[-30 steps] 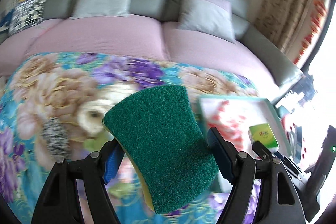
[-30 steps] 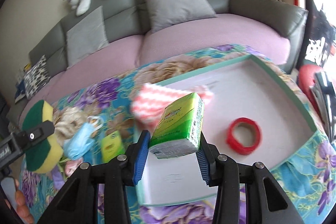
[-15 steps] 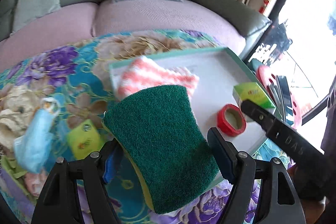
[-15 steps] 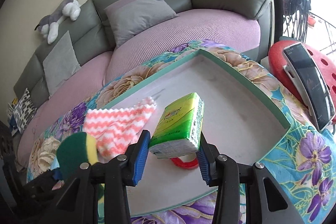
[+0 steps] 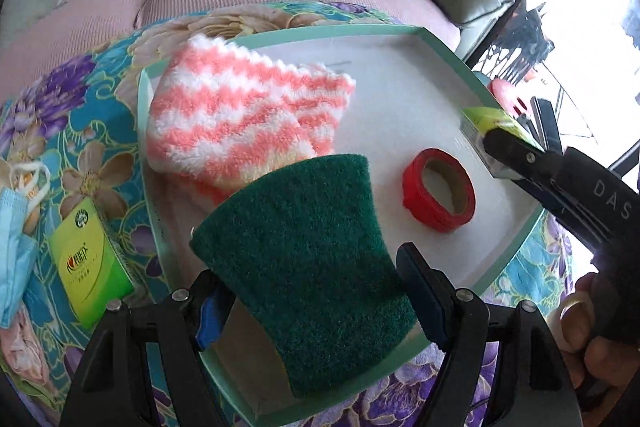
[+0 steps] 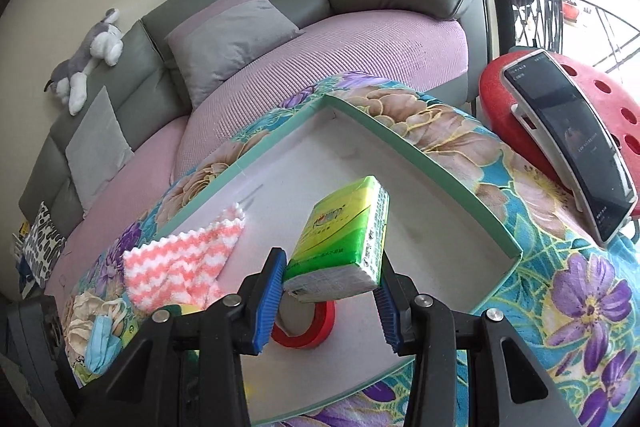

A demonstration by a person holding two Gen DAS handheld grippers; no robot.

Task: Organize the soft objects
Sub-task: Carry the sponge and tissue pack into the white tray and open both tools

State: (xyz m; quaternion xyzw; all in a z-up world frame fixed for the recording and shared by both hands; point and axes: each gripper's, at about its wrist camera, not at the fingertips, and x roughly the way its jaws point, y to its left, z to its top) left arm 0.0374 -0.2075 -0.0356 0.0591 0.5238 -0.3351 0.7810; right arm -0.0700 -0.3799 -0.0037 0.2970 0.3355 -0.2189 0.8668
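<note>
My left gripper is shut on a green and yellow scrub sponge, held over the near left part of the shallow white box with a mint rim. A pink and white zigzag cloth lies in the box's far left corner, a red tape roll to its right. My right gripper is shut on a green tissue pack above the box floor; the same pack shows at the right of the left wrist view.
On the floral cloth left of the box lie a second green tissue pack and a blue face mask. A sofa with pink seat runs behind. A red stool with a phone stands to the right.
Both grippers have swung over from the cloth's left side to above the box, each still carrying its object. The view now looks more steeply down into the box.
</note>
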